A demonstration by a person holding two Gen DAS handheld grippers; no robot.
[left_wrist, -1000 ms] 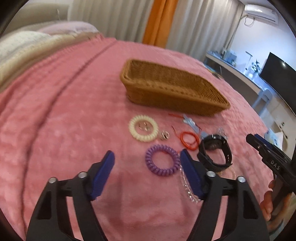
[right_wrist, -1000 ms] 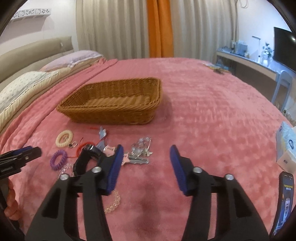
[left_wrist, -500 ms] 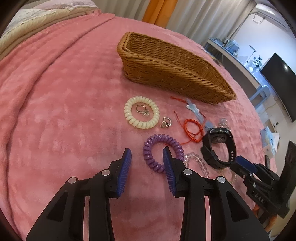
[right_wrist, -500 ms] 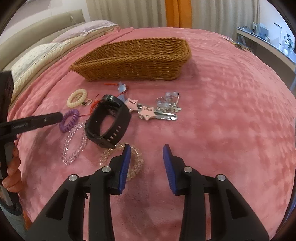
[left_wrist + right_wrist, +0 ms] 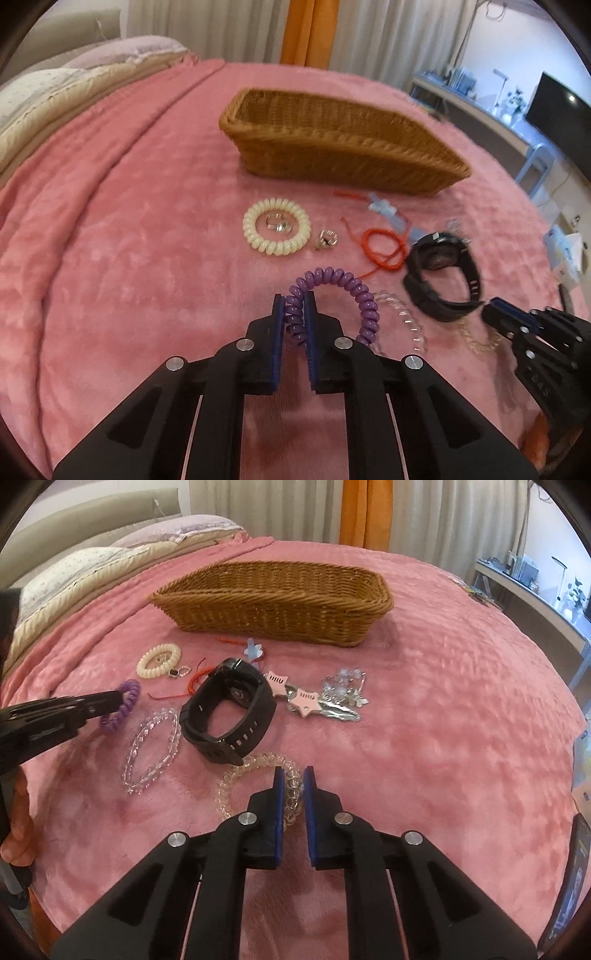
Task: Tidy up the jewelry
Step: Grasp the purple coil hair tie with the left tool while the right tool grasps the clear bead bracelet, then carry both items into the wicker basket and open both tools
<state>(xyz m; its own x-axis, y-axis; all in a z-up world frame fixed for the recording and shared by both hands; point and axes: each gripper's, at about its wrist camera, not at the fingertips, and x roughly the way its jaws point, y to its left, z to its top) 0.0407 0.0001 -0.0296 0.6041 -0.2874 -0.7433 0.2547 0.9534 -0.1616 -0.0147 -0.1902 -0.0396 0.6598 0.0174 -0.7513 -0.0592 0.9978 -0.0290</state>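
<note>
1. Left gripper (image 5: 294, 301): jaws pinching the near-left side of the purple coil hair tie (image 5: 338, 291). The loop stands tilted up from the pink blanket (image 5: 129, 240), arching toward 1 o'clock of the fingertips.
2. Right gripper (image 5: 293, 775): jaws pinching the right side of the pale clear coil tie (image 5: 236, 779), which lies flat on the blanket, the rest of the loop spreading to 10 o'clock.
3. In the right wrist view, the clear bead bracelet (image 5: 151, 749) lies at 9 o'clock of the pale coil, apart from it. Just beyond the coil at 11 o'clock sits the black watch (image 5: 229, 716), strap closed in a loop, lower edge touching or just beside the coil; cannot tell which.
4. At 1 o'clock of the watch: two pink star hair clips (image 5: 295, 694), beside a silvery crystal cluster (image 5: 343, 686).
5. Farther out at 10 o'clock of the watch: red cord (image 5: 195, 681), small silver rings (image 5: 179, 672), then the cream coil tie (image 5: 159, 661) with a small metal piece inside its ring. A light blue clip (image 5: 253, 651) lies near the basket.
6. Farthest: wicker basket (image 5: 273, 602) at 12 o'clock, long side toward the jewelry; its inside is not visible from here.
</note>
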